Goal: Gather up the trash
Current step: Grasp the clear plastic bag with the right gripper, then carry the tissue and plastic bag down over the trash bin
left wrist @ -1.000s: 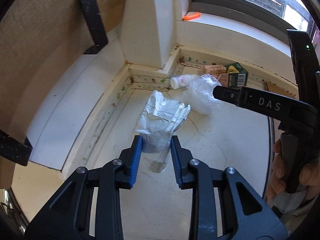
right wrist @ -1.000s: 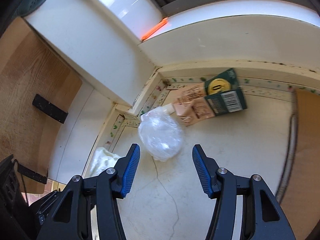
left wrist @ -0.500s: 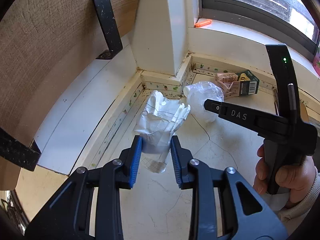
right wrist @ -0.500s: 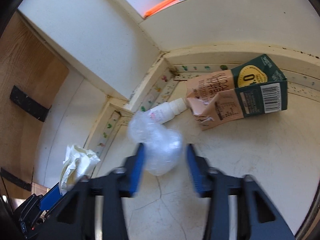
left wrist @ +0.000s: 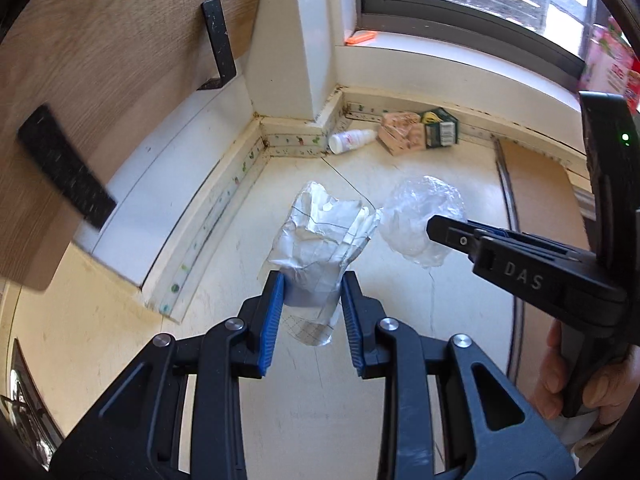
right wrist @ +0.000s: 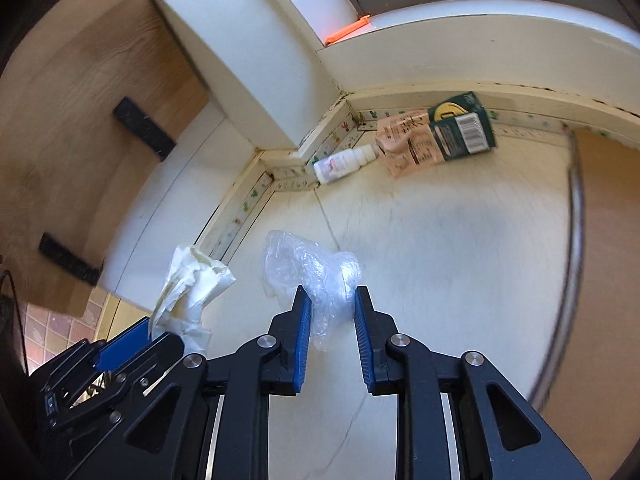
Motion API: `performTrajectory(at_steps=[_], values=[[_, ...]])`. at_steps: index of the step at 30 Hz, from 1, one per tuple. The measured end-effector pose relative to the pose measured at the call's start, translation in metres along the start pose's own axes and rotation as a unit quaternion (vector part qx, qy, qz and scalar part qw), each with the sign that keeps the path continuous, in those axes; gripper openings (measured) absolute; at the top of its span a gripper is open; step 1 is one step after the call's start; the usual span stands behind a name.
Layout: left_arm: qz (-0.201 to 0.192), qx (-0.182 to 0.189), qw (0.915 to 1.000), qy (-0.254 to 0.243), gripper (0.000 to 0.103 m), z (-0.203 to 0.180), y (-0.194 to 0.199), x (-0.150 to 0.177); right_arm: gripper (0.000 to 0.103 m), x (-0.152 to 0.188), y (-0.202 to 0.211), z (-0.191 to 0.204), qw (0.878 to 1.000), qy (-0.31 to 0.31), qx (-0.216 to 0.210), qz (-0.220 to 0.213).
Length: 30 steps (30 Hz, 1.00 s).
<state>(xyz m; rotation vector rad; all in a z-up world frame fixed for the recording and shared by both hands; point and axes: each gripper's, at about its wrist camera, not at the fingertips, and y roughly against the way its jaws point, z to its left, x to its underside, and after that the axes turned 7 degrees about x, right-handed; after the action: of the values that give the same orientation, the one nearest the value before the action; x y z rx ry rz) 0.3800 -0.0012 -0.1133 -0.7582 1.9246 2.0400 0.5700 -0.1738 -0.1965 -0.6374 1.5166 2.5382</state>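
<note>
My left gripper point(left wrist: 312, 292) is shut on a crumpled white paper wad point(left wrist: 320, 236) and holds it above the cream floor; the wad also shows in the right wrist view point(right wrist: 188, 292). My right gripper point(right wrist: 330, 308) is shut on a crumpled clear plastic bag point(right wrist: 308, 264), lifted off the floor; the bag shows in the left wrist view point(left wrist: 420, 216) just right of the paper. A small white bottle point(right wrist: 344, 164) and a crushed pink-and-green carton point(right wrist: 436, 136) lie on the floor by the wall corner.
A white pillar point(left wrist: 296, 40) and skirting form the corner ahead. A wooden panel with black brackets point(left wrist: 218, 44) stands to the left. An orange item point(right wrist: 346, 32) lies on the window sill. A brown board point(left wrist: 532, 188) lies on the floor at right.
My right gripper closed on the plastic bag and lifted it back from the corner, uncovering the bottle. My left gripper, still holding the paper, has risen and pulled back too.
</note>
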Motion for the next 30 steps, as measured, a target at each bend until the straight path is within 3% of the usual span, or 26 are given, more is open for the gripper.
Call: performTrajectory(at_steps=[8,17,26,30], values=[[0.013,0.077,0.9968,-0.013,0.026,0.015,0.070,0.081,0.020,0.091,0.088,0.025,0.998,-0.006,0.052,-0.018],[0.017,0.142,0.9886,-0.049,0.026,0.057,0.138,0.183,0.020,0.235,0.173,0.086,0.993,-0.042,0.102,-0.050],[0.054,0.193,0.9764,-0.081,0.026,0.082,0.166,0.278,0.020,0.380,0.209,0.132,0.989,-0.043,0.140,-0.029],[0.079,0.205,0.9717,-0.086,0.026,0.079,0.163,0.312,0.020,0.420,0.203,0.138,0.987,-0.050,0.151,-0.006]])
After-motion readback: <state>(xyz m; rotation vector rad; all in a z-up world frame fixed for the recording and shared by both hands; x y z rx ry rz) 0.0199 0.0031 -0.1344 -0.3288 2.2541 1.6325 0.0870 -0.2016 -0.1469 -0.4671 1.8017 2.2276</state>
